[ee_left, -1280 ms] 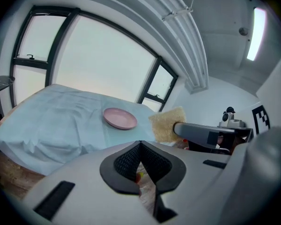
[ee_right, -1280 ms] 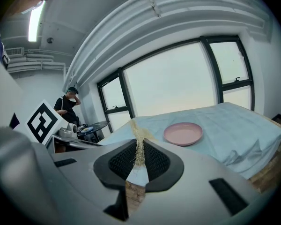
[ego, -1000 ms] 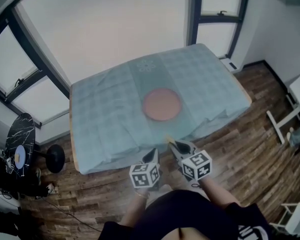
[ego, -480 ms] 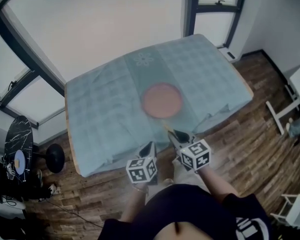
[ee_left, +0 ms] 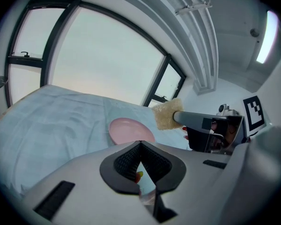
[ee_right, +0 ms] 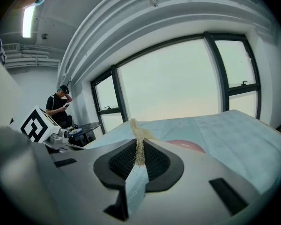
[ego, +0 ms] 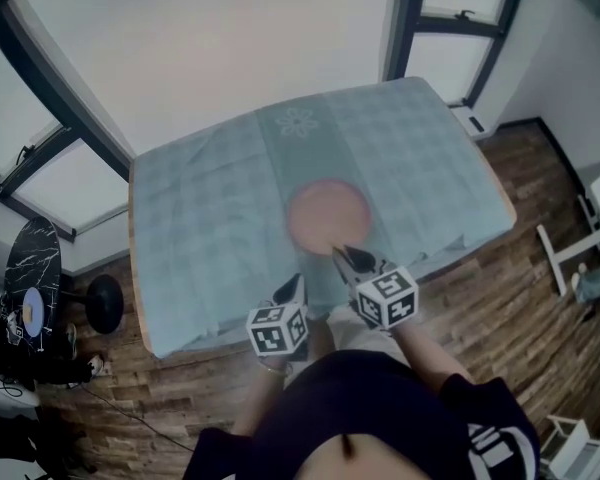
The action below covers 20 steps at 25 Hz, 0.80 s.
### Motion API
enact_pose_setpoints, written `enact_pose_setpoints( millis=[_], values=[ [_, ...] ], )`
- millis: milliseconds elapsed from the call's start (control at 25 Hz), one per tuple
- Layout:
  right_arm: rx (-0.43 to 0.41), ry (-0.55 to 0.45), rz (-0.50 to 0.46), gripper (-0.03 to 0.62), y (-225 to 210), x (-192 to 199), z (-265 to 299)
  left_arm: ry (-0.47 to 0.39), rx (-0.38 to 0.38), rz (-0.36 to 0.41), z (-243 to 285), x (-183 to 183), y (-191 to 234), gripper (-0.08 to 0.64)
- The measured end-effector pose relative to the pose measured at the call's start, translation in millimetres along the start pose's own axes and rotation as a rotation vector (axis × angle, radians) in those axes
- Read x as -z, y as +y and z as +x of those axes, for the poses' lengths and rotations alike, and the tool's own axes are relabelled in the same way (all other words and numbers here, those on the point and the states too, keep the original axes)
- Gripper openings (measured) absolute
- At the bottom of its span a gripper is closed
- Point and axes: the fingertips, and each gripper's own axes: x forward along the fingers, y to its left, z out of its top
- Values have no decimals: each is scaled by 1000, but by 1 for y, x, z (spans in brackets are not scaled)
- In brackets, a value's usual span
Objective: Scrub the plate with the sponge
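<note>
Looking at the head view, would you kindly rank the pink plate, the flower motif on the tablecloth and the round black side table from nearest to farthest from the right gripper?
From the right gripper, which holds the sponge:
1. Pink plate, just ahead of its jaws.
2. Flower motif, beyond the plate, farther ahead.
3. Round black side table, far off to the left.

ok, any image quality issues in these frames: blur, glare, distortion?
Head view: soft overall, the plate has fuzzy edges, window frames bow. Left gripper view: strong fisheye, dark corners, window washed out, sponge crisp. Right gripper view: same dark corners, window blown white, ceiling light glares.
</note>
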Motion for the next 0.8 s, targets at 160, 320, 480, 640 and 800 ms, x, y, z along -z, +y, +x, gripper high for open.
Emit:
enact_pose_setpoints(
  millis=[160, 320, 480, 640, 800],
  values=[
    [-30, 14, -24, 40, -16, -12, 23, -13, -18, -12, 21, -21, 7, 9],
    [-45, 34, -42, 40, -35, -17, 43, -14, -37, -24, 42, -32, 13, 9],
    [-61, 54, -52, 40, -53, -20, 61, -7, -60, -46, 62, -39, 19, 9],
    [-72, 71, -67, 38, -69, -21, 79, -4, -79, -71, 77, -43, 25, 9],
    [-84, 95, -82, 38, -84, -18, 97, 9, -100, -88, 93, -44, 31, 9]
  ],
)
